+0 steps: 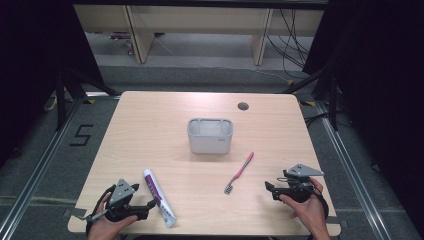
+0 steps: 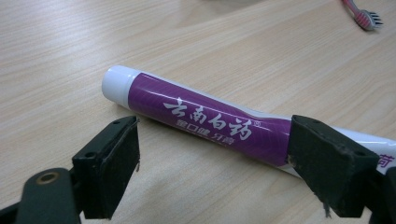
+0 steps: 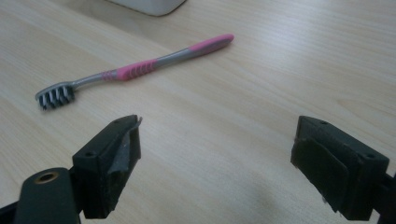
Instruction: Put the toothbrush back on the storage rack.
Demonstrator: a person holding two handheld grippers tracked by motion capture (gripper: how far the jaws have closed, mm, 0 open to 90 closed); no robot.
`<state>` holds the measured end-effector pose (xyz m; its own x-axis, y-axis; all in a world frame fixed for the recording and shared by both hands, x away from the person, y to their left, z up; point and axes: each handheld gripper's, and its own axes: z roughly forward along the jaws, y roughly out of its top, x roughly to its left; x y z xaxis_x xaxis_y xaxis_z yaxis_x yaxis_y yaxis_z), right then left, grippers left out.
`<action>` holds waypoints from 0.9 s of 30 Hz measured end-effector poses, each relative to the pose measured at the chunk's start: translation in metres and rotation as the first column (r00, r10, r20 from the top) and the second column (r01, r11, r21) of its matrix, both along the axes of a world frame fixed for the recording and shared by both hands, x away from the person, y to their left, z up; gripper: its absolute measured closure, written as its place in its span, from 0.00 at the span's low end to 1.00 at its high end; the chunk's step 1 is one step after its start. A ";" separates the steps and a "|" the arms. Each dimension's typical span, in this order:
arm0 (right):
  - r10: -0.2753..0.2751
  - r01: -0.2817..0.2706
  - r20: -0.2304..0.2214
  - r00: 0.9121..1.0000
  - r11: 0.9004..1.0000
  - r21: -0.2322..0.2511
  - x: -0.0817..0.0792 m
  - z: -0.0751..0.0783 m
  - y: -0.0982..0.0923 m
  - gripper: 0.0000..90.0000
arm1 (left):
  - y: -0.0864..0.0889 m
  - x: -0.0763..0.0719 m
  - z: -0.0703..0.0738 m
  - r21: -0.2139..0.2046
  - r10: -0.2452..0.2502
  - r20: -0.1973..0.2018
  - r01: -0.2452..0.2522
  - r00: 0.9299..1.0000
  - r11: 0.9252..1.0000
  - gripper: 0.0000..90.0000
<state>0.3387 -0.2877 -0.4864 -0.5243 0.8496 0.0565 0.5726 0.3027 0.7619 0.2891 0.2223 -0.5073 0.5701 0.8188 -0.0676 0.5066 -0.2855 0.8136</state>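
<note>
On the wooden table (image 1: pixel 150 130) two things lie within reach of the person's hands, and each has its own nearer pair of tongs. The left tongs (image 1: pixel 150 204) stand wide with nothing between them, near the front left corner, and the purple toothpaste tube (image 1: pixel 160 197) lies just beside them toward the table's middle. Its long axis runs from the white cap, farther from the person, to the flat crimped end near the front edge. In the left gripper view the tube (image 2: pixel 210 123) lies crosswise just ahead of the jaws, cap to the left and tail passing behind the right-hand jaw, not touched by either as far as I can tell. The right tongs (image 1: pixel 268 189) are likewise spread wide and hold nothing; they point toward the pink and grey toothbrush (image 1: pixel 240 172), which lies apart from them toward the centre, bristle head nearer the person and handle tip angled away toward the white tub (image 1: pixel 210 142) in the middle of the table. In the right gripper view the toothbrush (image 3: pixel 135 70) sits ahead and to the left of the jaws, slanted across their line. I judge the tube the closer pickup: the left tongs need only ease forward and close across its body, while the right tongs must travel farther.
</note>
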 end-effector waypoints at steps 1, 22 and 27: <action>0.005 -0.005 -0.010 1.000 1.000 0.003 0.000 0.000 0.001 0.19 | 0.000 0.000 0.000 0.000 0.000 0.000 0.000 1.000 1.000 0.18; 0.244 -0.240 0.025 0.969 0.964 -0.113 0.019 0.020 0.023 0.33 | 0.001 0.002 -0.001 0.000 0.011 -0.004 -0.011 1.000 1.000 0.18; 0.294 -0.289 0.016 0.956 0.947 -0.142 0.025 0.022 0.031 0.36 | 0.001 0.001 -0.001 0.001 0.008 -0.002 -0.008 1.000 1.000 0.18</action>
